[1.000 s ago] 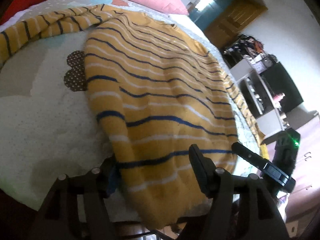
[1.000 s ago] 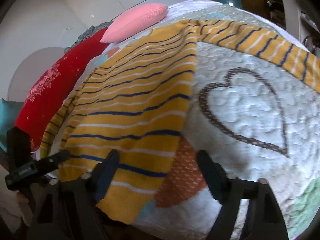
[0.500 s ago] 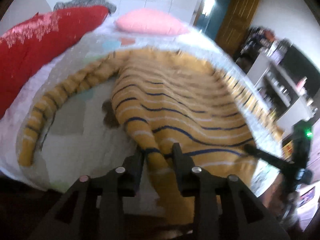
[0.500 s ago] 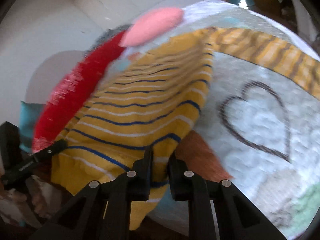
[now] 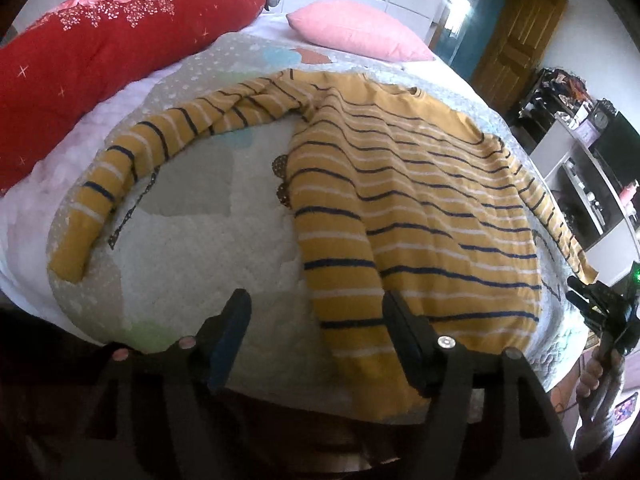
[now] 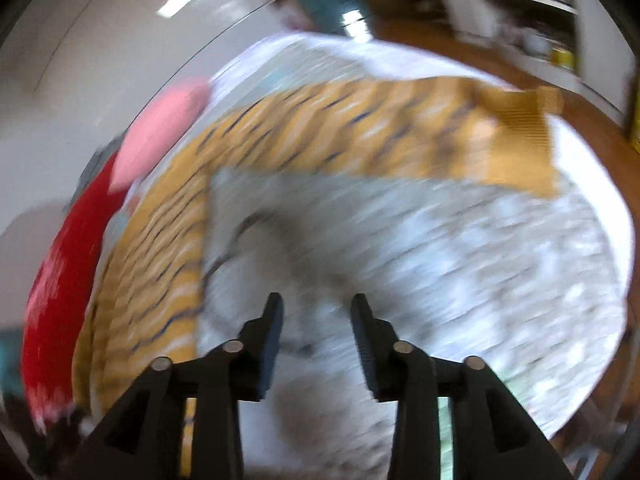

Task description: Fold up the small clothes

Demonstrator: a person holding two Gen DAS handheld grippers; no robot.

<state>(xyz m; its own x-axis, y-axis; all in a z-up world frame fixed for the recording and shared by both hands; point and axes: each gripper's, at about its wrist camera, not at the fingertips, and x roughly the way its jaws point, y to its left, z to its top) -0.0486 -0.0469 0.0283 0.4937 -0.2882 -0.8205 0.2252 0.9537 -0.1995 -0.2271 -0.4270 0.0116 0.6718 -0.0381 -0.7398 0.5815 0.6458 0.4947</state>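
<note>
A yellow sweater (image 5: pixel 408 184) with navy and white stripes lies spread on the quilted bed cover (image 5: pixel 192 240). Its left sleeve (image 5: pixel 132 160) curves out toward the red cushion, and its hem hangs over the bed's near edge. My left gripper (image 5: pixel 316 312) is open and empty just above the hem's left corner. In the blurred right wrist view the sweater (image 6: pixel 168 256) lies at the left with its right sleeve (image 6: pixel 360 136) stretched across the far side. My right gripper (image 6: pixel 316 316) is open and empty over bare quilt.
A red cushion (image 5: pixel 100 48) and a pink pillow (image 5: pixel 360 32) lie at the head of the bed. Shelves and a wooden door (image 5: pixel 516 44) stand past the bed's right side. The other gripper (image 5: pixel 600 312) shows at the right edge of the left wrist view.
Both grippers were shut on the sweater's hem half a second ago; both have now let go, opened and pulled back. The right gripper has swung right, over the bare quilt.
</note>
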